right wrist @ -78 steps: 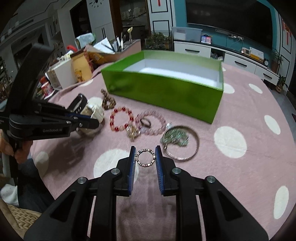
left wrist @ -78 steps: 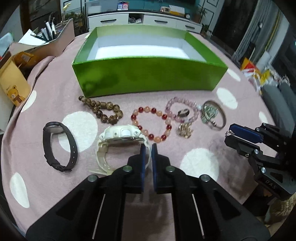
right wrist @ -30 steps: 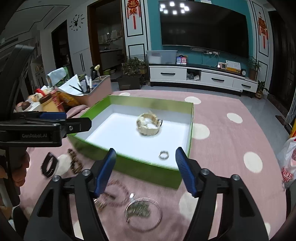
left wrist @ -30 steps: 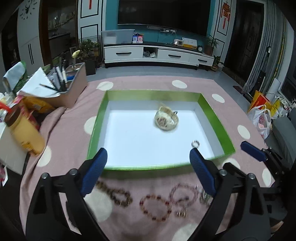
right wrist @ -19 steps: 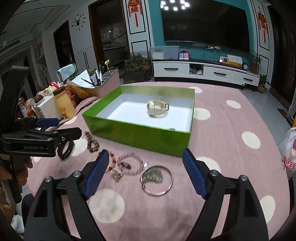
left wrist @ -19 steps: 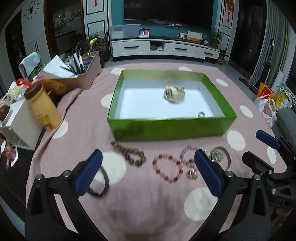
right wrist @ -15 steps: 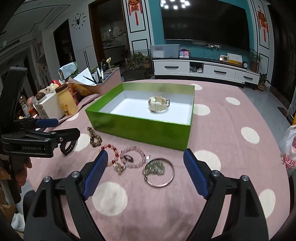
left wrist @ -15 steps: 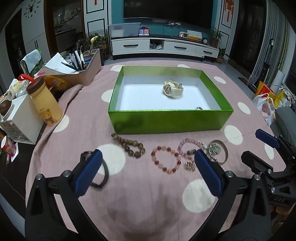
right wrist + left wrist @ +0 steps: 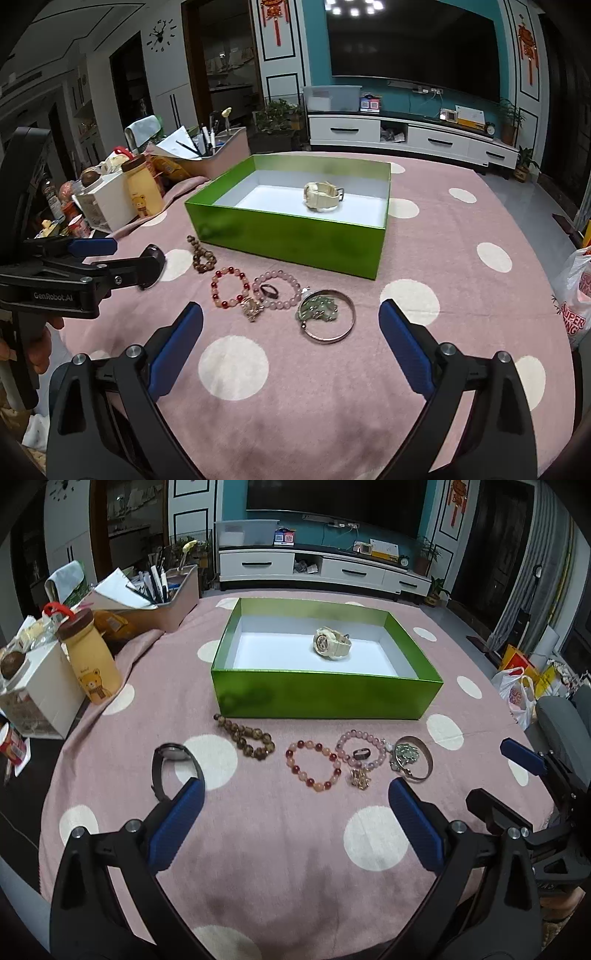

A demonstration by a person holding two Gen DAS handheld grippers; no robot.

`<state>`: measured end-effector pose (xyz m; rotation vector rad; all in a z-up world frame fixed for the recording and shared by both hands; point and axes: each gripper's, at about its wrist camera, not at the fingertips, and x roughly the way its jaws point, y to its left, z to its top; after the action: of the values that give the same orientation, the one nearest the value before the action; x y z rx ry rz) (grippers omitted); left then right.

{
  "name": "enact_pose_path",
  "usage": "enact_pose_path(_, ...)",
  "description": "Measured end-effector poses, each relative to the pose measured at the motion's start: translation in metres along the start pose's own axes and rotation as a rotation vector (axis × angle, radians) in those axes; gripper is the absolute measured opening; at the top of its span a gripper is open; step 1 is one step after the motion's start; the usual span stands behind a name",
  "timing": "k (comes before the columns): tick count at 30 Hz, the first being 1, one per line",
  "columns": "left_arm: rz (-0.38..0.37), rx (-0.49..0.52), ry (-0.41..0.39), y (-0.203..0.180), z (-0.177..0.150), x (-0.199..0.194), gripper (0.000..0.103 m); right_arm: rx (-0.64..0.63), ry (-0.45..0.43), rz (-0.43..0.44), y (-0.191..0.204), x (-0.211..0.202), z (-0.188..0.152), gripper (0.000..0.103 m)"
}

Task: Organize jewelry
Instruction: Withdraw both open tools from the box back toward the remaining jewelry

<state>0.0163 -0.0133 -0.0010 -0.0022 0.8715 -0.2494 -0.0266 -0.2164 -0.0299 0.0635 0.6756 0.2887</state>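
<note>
Table: round, under a pink cloth with white polka dots (image 9: 295,849), strewn with jewellery.
Green box (image 9: 325,694): open-topped, white inside, standing mid-table beyond the row of loose pieces.
Left gripper (image 9: 295,805): jaws spread wide, nothing between the blue pads, poised above the cloth near the row.
Right gripper (image 9: 291,325): jaws have just been opening and stand wide and empty, short of the silver bangle.
Cream watch (image 9: 331,643): lying inside the box, toward its far side.
Black wristband (image 9: 171,768): on the cloth, leftmost in the row.
Brown bead bracelet (image 9: 245,736): just before the box's near wall.
Red-and-peach bead bracelet (image 9: 314,764): mid-row.
Pink bead bracelet (image 9: 360,751): encircling a dark ring (image 9: 361,753).
Silver bangle (image 9: 412,762): rightmost, with a green trinket inside.
Gold charm (image 9: 360,778): in front of the pink beads.
</note>
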Motion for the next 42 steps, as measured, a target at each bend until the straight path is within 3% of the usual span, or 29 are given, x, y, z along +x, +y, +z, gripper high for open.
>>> enact_pose_path(5,0.006,-0.036,-0.045,0.012,-0.009,-0.017,0.101,0.020,-0.007,0.009,-0.010,-0.010,-0.007,0.096)
enact_pose_path(14,0.058,-0.095,-0.017,0.049,-0.029,-0.016,0.101,0.020,0.031,0.016,-0.011,-0.005,-0.020,0.096)
enact_pose_path(20,-0.014,-0.089,-0.076,0.062,-0.036,-0.020,0.101,-0.007,0.048,0.045,-0.004,0.002,-0.020,0.096)
enact_pose_path(22,-0.016,-0.040,-0.056,0.060,-0.033,-0.015,0.101,-0.013,0.055,0.050,-0.003,0.005,-0.021,0.096)
enact_pose_path(25,0.079,0.006,0.031,0.060,-0.026,0.003,0.101,-0.010,0.070,0.067,0.000,0.012,-0.022,0.096)
enact_pose_path(33,0.093,-0.138,0.034,0.078,-0.031,0.029,0.101,-0.019,0.126,0.127,0.014,0.040,-0.021,0.096)
enact_pose_path(38,0.101,-0.117,0.031,0.082,-0.026,0.038,0.100,0.005,0.159,0.161,0.019,0.063,-0.018,0.096)
enact_pose_path(41,0.106,-0.080,0.040,0.080,-0.023,0.044,0.086,0.009,0.181,0.161,0.021,0.076,-0.018,0.095)
enact_pose_path(42,0.099,-0.065,0.050,0.079,-0.022,0.048,0.077,0.005,0.184,0.159,0.022,0.079,-0.017,0.095)
